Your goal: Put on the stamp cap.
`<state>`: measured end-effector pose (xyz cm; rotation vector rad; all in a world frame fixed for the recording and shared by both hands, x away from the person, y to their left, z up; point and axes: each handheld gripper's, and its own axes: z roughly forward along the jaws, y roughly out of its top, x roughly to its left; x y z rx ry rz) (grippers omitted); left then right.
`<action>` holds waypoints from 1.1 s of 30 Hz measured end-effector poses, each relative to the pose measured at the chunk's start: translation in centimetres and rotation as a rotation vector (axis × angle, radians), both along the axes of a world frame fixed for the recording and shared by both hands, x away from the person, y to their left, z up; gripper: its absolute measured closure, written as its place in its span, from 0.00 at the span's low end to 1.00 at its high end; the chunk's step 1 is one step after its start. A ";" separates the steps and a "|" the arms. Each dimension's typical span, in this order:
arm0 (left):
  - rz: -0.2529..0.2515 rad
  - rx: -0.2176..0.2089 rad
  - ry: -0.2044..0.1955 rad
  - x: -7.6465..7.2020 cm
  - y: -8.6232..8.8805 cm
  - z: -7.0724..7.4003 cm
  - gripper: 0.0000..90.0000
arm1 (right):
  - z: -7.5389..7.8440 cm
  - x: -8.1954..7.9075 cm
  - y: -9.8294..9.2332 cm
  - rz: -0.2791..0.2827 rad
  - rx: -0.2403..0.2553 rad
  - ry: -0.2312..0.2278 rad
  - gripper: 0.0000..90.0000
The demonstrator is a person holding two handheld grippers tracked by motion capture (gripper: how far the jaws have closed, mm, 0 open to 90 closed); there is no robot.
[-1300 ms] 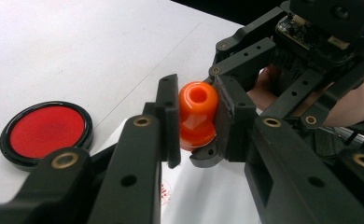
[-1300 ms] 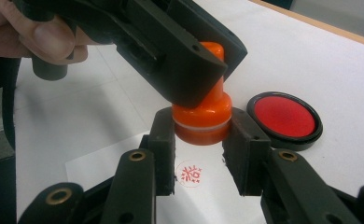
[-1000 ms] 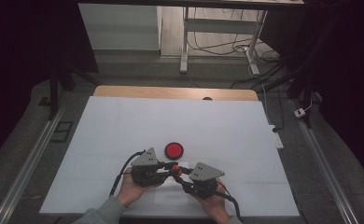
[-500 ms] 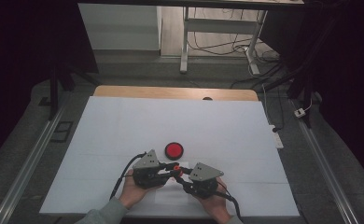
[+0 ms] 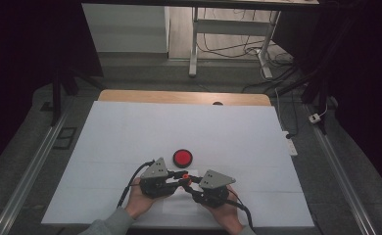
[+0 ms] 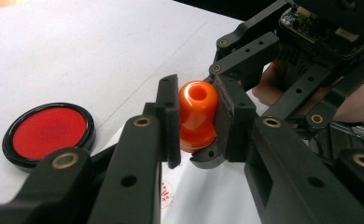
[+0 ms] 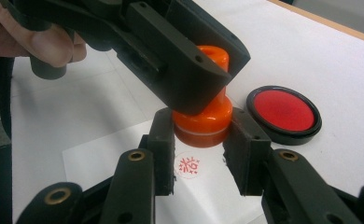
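Nothing has moved since a second ago: your hands, both grippers and the red pad sit just as they did.

Your left gripper (image 6: 196, 119) is clamped on the upper neck of the orange stamp (image 6: 197, 114), with a pad pressed to each side of it. In the left gripper view the stamp stands upright between the jaws, and the hole in its top faces the camera.

Your right gripper (image 7: 201, 144) grips the same stamp (image 7: 203, 119) lower down, around its wide base, one jaw on each side of it. The left gripper's jaw crosses in front of the stamp's top in the right gripper view.

The stamp is held just above a small sheet of paper (image 7: 124, 154) near your edge of the table. A round red print (image 7: 188, 166) lies on that sheet, just under and in front of the stamp's base; I cannot tell whether the base touches the paper.

The ink pad (image 5: 182, 157), a red disc in a black rim, lies open on the white table cover (image 5: 130, 132) just beyond the grippers, near the stamp but apart from it.

From above, your left hand (image 5: 137, 200) and right hand (image 5: 223, 215) hold the grippers nose to nose, with the stamp (image 5: 185, 180) at the point where they meet.
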<state>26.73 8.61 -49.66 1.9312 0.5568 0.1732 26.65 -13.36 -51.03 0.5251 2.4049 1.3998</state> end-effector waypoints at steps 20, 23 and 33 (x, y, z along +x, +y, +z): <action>-0.006 -0.007 0.000 0.1 0.0 0.2 0.81 | 0.0 0.1 -0.2 0.005 0.015 0.000 0.70; -0.007 -0.008 -0.001 0.0 0.0 0.2 0.81 | 0.0 0.1 -0.2 0.003 0.014 -0.002 0.70; -0.007 -0.011 -0.004 0.0 0.1 0.3 0.81 | 0.0 0.0 -0.2 0.002 0.025 -0.003 0.70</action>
